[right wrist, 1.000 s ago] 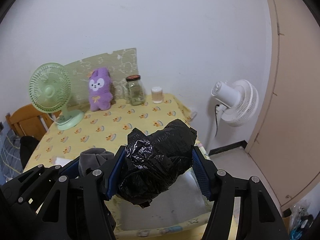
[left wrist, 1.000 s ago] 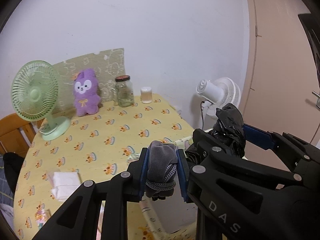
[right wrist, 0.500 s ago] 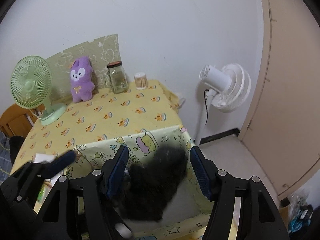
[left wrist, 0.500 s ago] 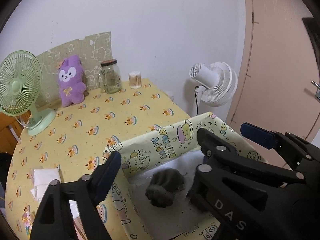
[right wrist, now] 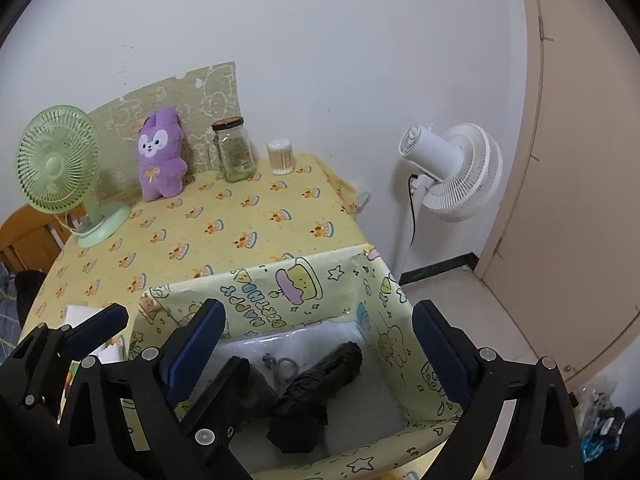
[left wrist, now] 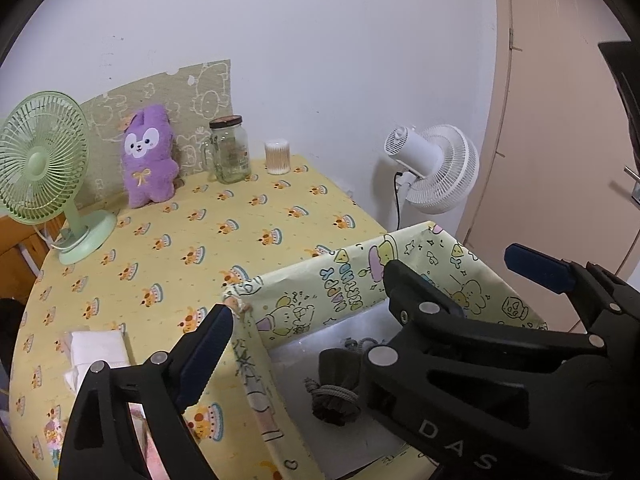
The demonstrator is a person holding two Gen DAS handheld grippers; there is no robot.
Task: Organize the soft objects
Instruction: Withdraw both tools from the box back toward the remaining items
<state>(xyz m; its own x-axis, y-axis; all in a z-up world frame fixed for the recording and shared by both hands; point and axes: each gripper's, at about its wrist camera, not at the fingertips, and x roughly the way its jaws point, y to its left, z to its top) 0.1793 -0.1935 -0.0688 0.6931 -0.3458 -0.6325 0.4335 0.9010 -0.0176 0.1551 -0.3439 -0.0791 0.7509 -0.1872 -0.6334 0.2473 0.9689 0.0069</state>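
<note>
Fans are standing at both ends of the scene. At the far left a green fan (left wrist: 44, 160) is sitting on the bench (left wrist: 248, 224), which is wearing a yellow cloth with a small printed pattern. Just right of it a purple plush toy (left wrist: 149, 162) is leaning against a patterned board at the wall, with a glass jar (left wrist: 229, 150) beside it and a tub of cotton swabs (left wrist: 277, 156) a little further right. Near the left edge of the bench a stack of white tissues (left wrist: 98, 350) is lying flat.

The left gripper (left wrist: 308, 332) is hovering at the near left side of the box (left wrist: 352, 284), its fingers (left wrist: 208, 344) standing wide apart and holding nothing. The box, wrapped in yellow cartoon paper, is sitting at the near right edge of the bench with its top open. A grey cloth pouch (left wrist: 336, 384) with a drawstring is lying on the white lining inside the box, on the left half. Touching it on the right, a crumpled black plastic bag (right wrist: 316, 392) is lying inside the box as well, stretching toward the far right corner.

The right gripper (right wrist: 318, 344) is hanging above the box, its fingers (right wrist: 438, 344) spread wide and gripping nothing. Beyond the right end of the bench a white fan (right wrist: 452, 172) is standing by the wall, next to a beige door (right wrist: 580, 160).
</note>
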